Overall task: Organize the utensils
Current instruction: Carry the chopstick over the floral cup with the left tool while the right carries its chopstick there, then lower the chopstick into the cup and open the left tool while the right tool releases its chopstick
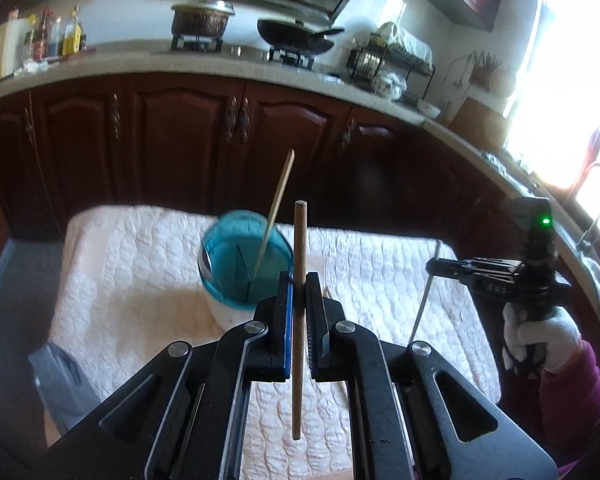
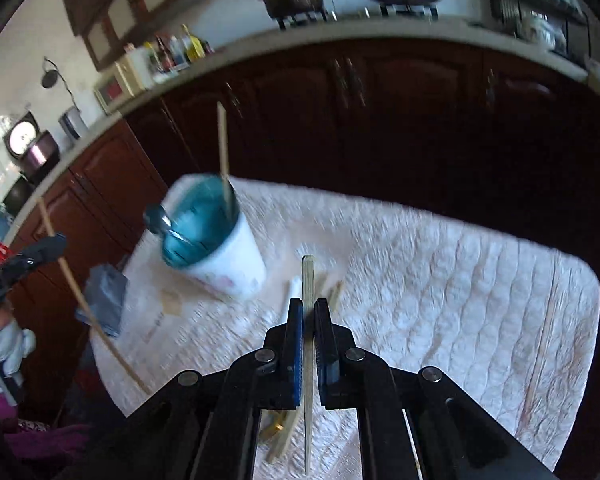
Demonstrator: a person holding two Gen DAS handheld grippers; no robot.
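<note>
A white quilted cloth [image 1: 380,272] covers the table before dark kitchen cabinets [image 1: 188,136]. The left gripper [image 1: 299,292] is clenched on a round wooden chopstick [image 1: 299,320]; the right gripper [image 2: 309,320] is clamped on a pale flat chopstick [image 2: 308,360]. Just beyond them stands a blurred blue-rimmed holder [image 2: 220,248], one stick [image 2: 223,140] leaning inside and more sticks [image 2: 334,292] lying beside it.

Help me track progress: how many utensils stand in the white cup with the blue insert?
2: a thin pale wooden chopstick leaning on the far rim of the white cup with the blue insert, and a metal spoon at its left rim. Shorter items inside may be hidden.
</note>
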